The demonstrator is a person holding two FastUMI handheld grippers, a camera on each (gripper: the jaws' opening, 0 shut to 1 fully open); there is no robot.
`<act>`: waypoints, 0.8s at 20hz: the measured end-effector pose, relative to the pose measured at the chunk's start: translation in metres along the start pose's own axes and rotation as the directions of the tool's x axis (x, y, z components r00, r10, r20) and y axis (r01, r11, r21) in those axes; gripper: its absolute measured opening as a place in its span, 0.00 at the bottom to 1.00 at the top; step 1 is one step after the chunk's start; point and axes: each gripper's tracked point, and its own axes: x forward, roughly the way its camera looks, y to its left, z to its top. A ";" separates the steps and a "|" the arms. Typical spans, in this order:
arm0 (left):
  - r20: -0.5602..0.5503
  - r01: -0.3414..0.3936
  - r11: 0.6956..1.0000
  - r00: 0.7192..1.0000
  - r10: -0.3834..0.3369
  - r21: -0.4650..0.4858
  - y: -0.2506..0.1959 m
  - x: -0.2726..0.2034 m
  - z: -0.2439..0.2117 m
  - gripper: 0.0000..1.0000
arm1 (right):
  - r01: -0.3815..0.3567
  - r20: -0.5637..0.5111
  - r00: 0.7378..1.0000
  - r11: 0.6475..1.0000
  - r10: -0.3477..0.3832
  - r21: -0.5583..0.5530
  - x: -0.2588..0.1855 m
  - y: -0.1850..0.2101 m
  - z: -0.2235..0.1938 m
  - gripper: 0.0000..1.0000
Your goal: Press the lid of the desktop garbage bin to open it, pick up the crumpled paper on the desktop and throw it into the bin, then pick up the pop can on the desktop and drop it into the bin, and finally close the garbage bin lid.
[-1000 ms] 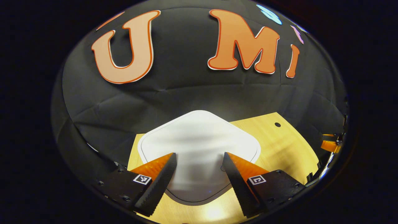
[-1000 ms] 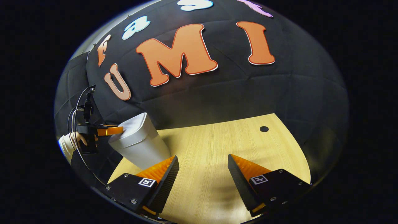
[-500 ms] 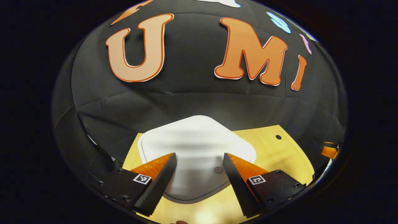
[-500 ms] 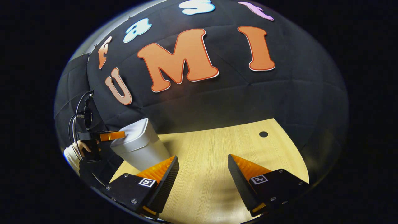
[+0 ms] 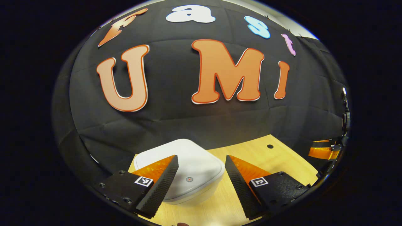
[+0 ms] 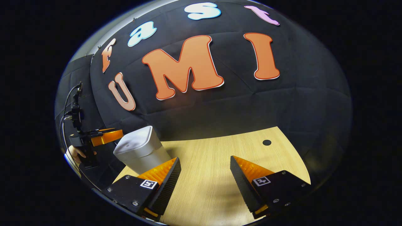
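Note:
A white desktop bin (image 5: pixel 188 171) with its lid down stands on the wooden table (image 5: pixel 251 150); a small round button (image 5: pixel 189 179) marks the lid's near edge. My left gripper (image 5: pixel 201 156) hangs open above and short of the lid, touching nothing. In the right gripper view the same bin (image 6: pixel 141 149) stands at the left, with the left gripper (image 6: pixel 105 136) and a hand (image 6: pixel 73 153) beside and slightly above its top. My right gripper (image 6: pixel 205 158) is open over bare table, nothing between its fingers. Its fingers (image 5: pixel 323 151) also peek in at the right edge of the left gripper view.
The table (image 6: pixel 220 163) runs back to the black cloth wall. A small dark hole (image 6: pixel 266 142) sits near its far right corner, also seen as a hole (image 5: pixel 270 146) in the left gripper view. A cable (image 6: pixel 67 106) rises from the left gripper.
My left gripper has drawn back and up from the bin lid, so the bin looks smaller and lower. The right gripper has hardly moved and stays open.

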 end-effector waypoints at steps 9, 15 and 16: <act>0.134 0.014 0.998 0.991 -0.005 -0.059 -0.046 -0.038 -0.001 0.96 | 0.024 0.090 0.996 0.997 -0.017 -0.070 -0.015 0.004 0.010 0.94; 0.141 0.024 0.995 0.990 -0.009 -0.101 -0.061 -0.047 -0.033 0.95 | 0.037 0.178 0.984 0.996 -0.022 -0.086 -0.024 0.010 0.008 0.94; 0.145 0.029 0.993 0.989 -0.013 -0.115 -0.064 -0.049 -0.038 0.95 | 0.043 0.192 0.981 0.995 -0.025 -0.090 -0.026 0.011 0.004 0.95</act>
